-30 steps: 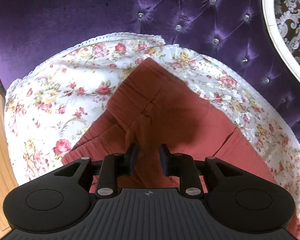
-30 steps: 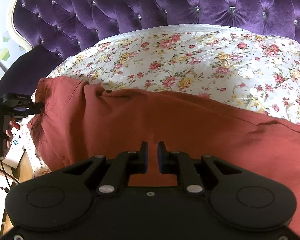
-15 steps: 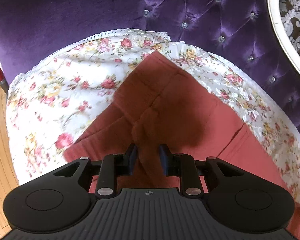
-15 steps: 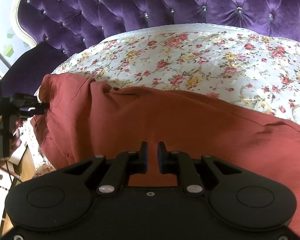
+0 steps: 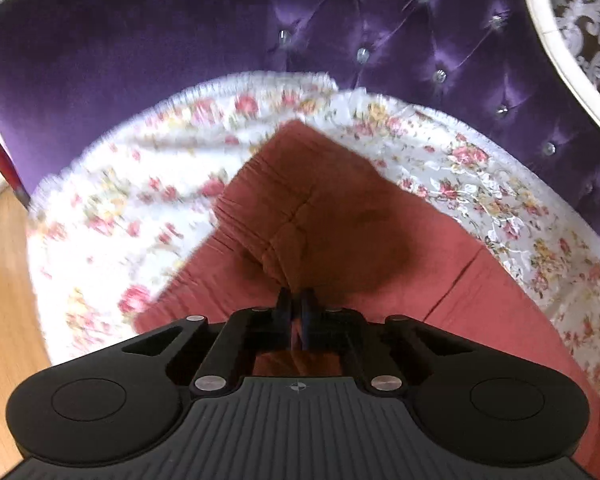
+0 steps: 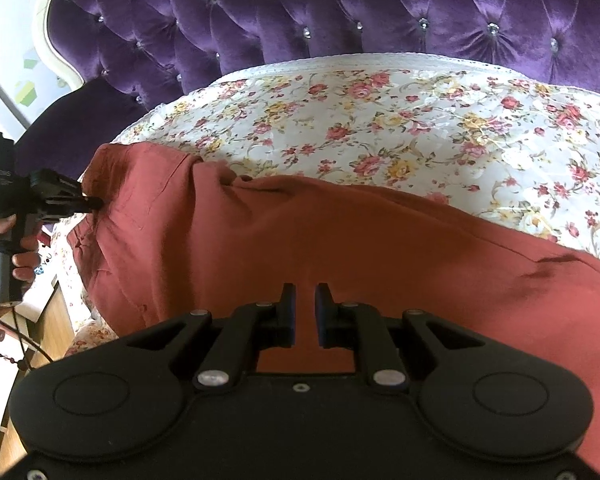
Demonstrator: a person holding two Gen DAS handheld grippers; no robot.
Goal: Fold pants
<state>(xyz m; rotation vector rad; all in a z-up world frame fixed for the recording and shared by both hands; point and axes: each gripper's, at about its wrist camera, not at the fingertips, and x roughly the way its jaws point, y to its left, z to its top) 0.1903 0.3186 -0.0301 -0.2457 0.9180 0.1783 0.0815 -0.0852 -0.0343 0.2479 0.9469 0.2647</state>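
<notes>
purple sofa (image 6: 260,8), floral cover (image 6: 420,120) | left tool (image 5: 296,300) closing on pants (image 6: 300,240) | right tool (image 6: 305,304) narrow, seemingly gripping pants

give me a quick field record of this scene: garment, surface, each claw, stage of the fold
garment: red pants, spread across the cover
surface: floral cover on a purple tufted sofa
left claw: closing, a pinch of waistband fabric between its pads
right claw: narrow gap, pants cloth between its pads
stage: both ends gripped, no fold made yet
</notes>
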